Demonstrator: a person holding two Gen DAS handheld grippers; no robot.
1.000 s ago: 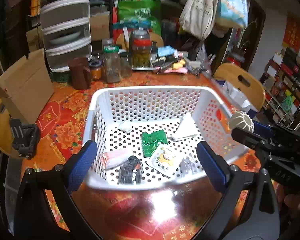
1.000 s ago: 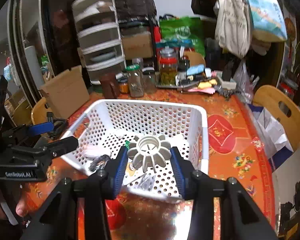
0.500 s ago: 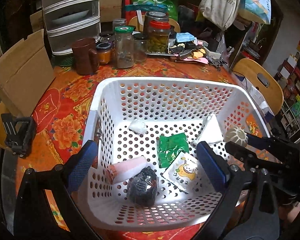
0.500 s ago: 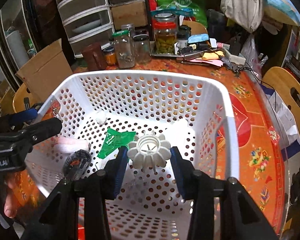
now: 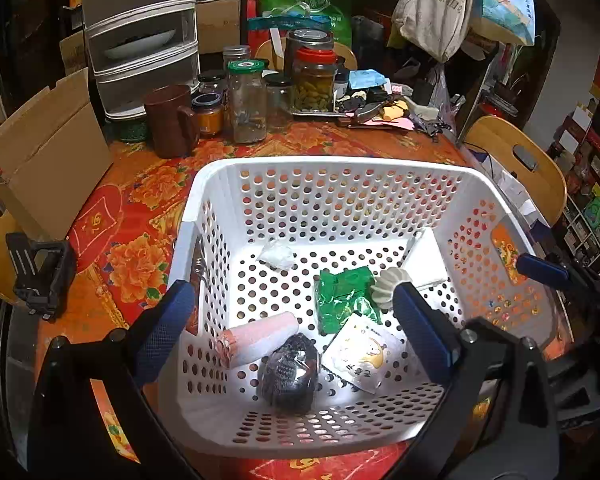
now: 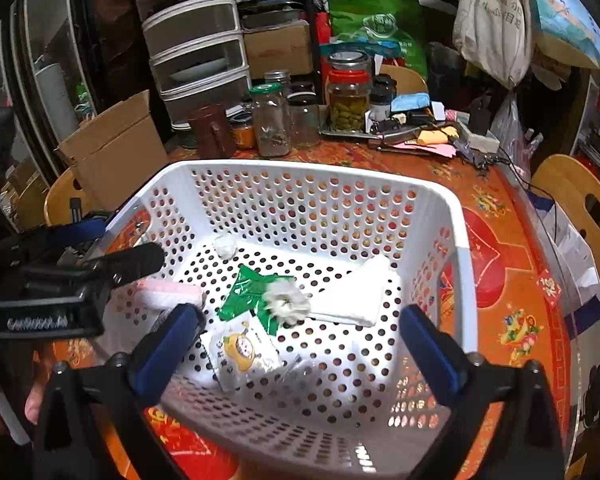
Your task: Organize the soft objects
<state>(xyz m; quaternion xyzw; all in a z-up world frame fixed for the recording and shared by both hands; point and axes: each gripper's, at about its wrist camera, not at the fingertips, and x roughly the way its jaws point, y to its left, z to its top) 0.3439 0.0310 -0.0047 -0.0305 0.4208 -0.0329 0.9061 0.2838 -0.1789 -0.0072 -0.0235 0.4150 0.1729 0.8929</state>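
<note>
While both our jaws stood wide open and empty, right gripper [image 6: 300,344] and left gripper [image 5: 288,328] hovered above the white basket [image 6: 456,216]; the ribbed white toy [image 6: 286,300] lay blurred inside it, against the green packet [image 6: 248,292].

- In front of me the table [image 5: 148,200] wears a glossy red and orange floral cloth that throws back the overhead light.
- Behind it stands a stack of grey plastic drawers [image 5: 140,32], with a folded cardboard box [image 5: 48,152] leaning at the left.
- Glass jars [image 5: 247,104] and a brown mug [image 5: 171,120] crowd the far edge.
- A wooden chair [image 5: 516,160] sits at my right.
- A canvas bag [image 5: 432,4] hangs above.
</note>
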